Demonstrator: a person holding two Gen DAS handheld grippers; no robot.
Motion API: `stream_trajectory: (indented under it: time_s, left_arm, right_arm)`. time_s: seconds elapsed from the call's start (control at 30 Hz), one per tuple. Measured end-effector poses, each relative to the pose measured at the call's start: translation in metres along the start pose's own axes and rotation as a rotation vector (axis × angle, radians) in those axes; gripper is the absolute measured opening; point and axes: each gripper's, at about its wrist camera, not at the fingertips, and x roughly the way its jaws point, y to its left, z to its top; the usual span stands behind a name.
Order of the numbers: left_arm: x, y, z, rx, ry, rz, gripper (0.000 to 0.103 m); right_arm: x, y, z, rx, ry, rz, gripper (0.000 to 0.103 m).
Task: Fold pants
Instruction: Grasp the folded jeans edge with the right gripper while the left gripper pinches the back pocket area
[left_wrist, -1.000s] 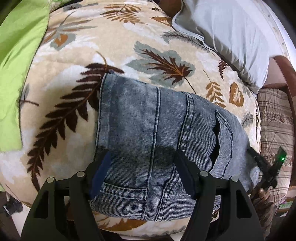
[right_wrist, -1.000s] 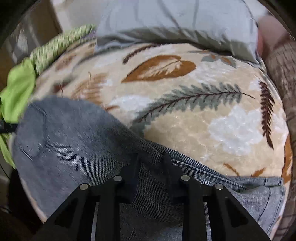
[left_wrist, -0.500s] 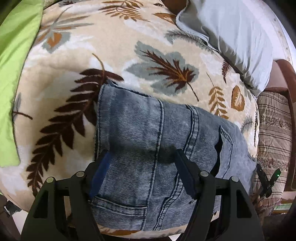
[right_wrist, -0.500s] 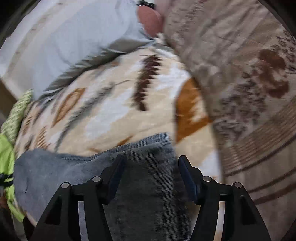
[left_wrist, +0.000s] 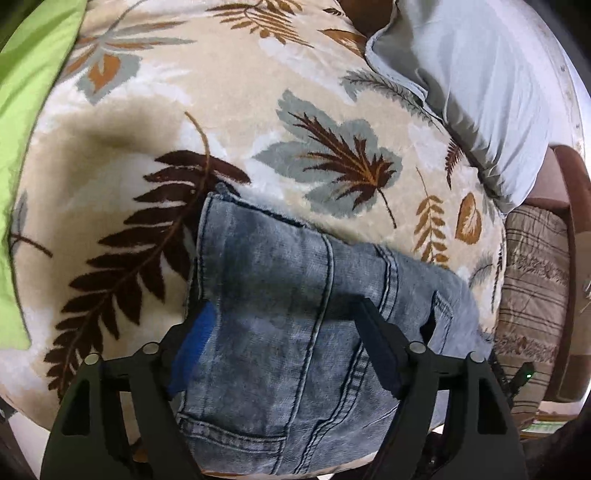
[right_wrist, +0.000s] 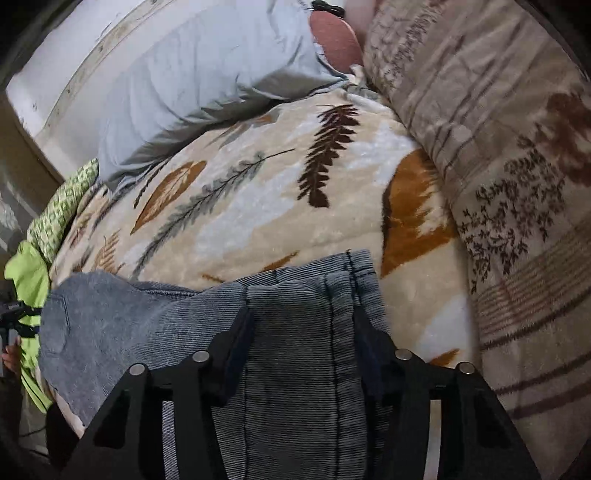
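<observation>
The folded grey-blue jeans (left_wrist: 277, 258) lie on a leaf-patterned blanket (left_wrist: 184, 110). My left gripper (left_wrist: 284, 306) hovers over their near half, by a back pocket. Its jaws are wide and still opening, with denim below them but not pinched. In the right wrist view the jeans (right_wrist: 295, 288) end in a folded edge near the brown blanket. My right gripper (right_wrist: 303, 314) stands over that end with its jaws closing. Ribbed denim lies between its fingers (right_wrist: 236, 332), and I see no pad pressing on it.
A grey pillow (left_wrist: 480, 74) (right_wrist: 184, 92) lies at the head of the bed. Green cloth (left_wrist: 22, 110) (right_wrist: 26, 269) borders the far left side. A brown striped blanket (left_wrist: 532, 277) (right_wrist: 498, 147) rises along the right side. The bed edge runs just below the jeans.
The right gripper swung right along the jeans from their middle to the folded end, and its jaws went from nearly shut to apart. The left gripper drifted slightly and its jaws widened.
</observation>
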Motion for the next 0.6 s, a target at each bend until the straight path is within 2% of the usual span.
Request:
stream_trajectory:
  time_s: [0.1,0.17,0.2,0.23,0.27,0.33,0.4,0.47,0.53,0.6]
  left_arm:
    - [0.004,-0.003,0.004,-0.002,0.022,-0.039,0.083]
    - [0.003,-0.008,0.001,0.030,0.030,-0.070,0.083]
    - [0.002,-0.009,-0.002,0.043,0.034,-0.095,0.083]
    - [0.001,-0.013,-0.007,0.068,0.044,-0.154,0.083]
    - [-0.002,-0.019,-0.015,0.102,0.025,-0.161,0.082]
    - [-0.007,-0.034,-0.025,0.186,-0.030,-0.086,0.050]
    - [-0.007,-0.044,-0.028,0.211,-0.030,-0.029,0.045]
    - [-0.010,-0.046,-0.025,0.214,-0.055,-0.002,0.038]
    - [-0.007,-0.044,-0.022,0.203,-0.059,0.046,0.025]
    - [-0.001,-0.039,-0.020,0.188,-0.054,0.091,0.025]
  right_arm:
    - [0.002,0.001,0.000,0.002,-0.004,-0.005,0.055]
    - [0.003,0.009,-0.001,-0.036,-0.001,-0.056,0.049]
    - [0.003,0.012,-0.001,-0.047,-0.003,-0.088,0.032]
    - [0.002,0.012,-0.001,-0.051,-0.008,-0.123,0.007]
    - [-0.001,0.010,-0.002,-0.042,-0.021,-0.160,0.007]
    - [-0.006,0.010,-0.003,-0.043,-0.035,-0.203,0.006]
    - [-0.013,0.015,0.004,-0.072,-0.053,-0.223,0.006]
    - [-0.030,0.022,0.018,-0.078,-0.110,-0.204,0.006]
    - [-0.034,0.024,0.026,-0.089,-0.122,-0.214,0.006]
    - [-0.026,0.019,0.027,-0.086,-0.094,-0.233,0.006]
